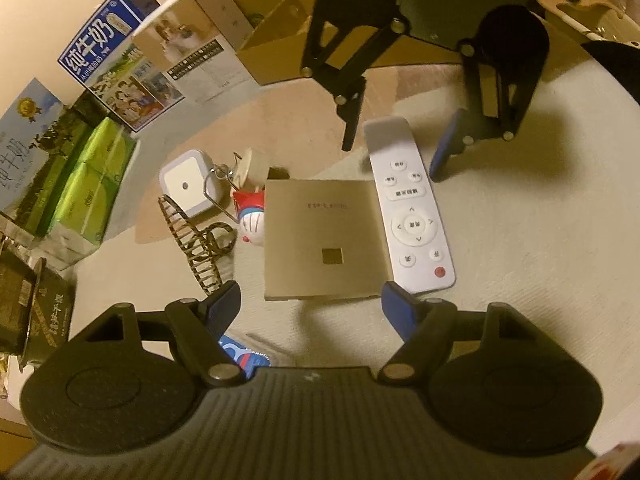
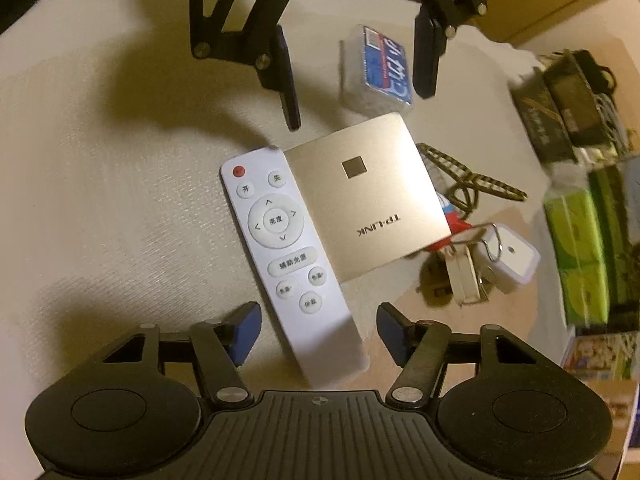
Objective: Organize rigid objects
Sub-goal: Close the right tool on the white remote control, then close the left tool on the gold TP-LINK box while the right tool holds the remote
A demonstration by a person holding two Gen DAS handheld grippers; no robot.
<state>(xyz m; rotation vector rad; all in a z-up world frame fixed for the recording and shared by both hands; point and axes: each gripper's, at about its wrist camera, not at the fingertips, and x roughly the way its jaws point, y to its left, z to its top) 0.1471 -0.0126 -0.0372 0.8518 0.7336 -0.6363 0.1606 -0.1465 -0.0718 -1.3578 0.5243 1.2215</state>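
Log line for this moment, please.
left hand-held gripper: open, empty | right hand-held gripper: open, straddling white remote | gold TP-LINK panel: beside remote

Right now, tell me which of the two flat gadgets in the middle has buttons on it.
The white remote: it carries round buttons and a red one. The gold TP-LINK panel beside it shows only a small square.

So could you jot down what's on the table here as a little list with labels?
surface: pale cloth-covered table
centre: white remote beside gold box, edges touching
beyond box: hair clip, cat toy, white plug
back: milk cartons, green tissue packs
left gripper: open, empty
right gripper: open, above remote's end
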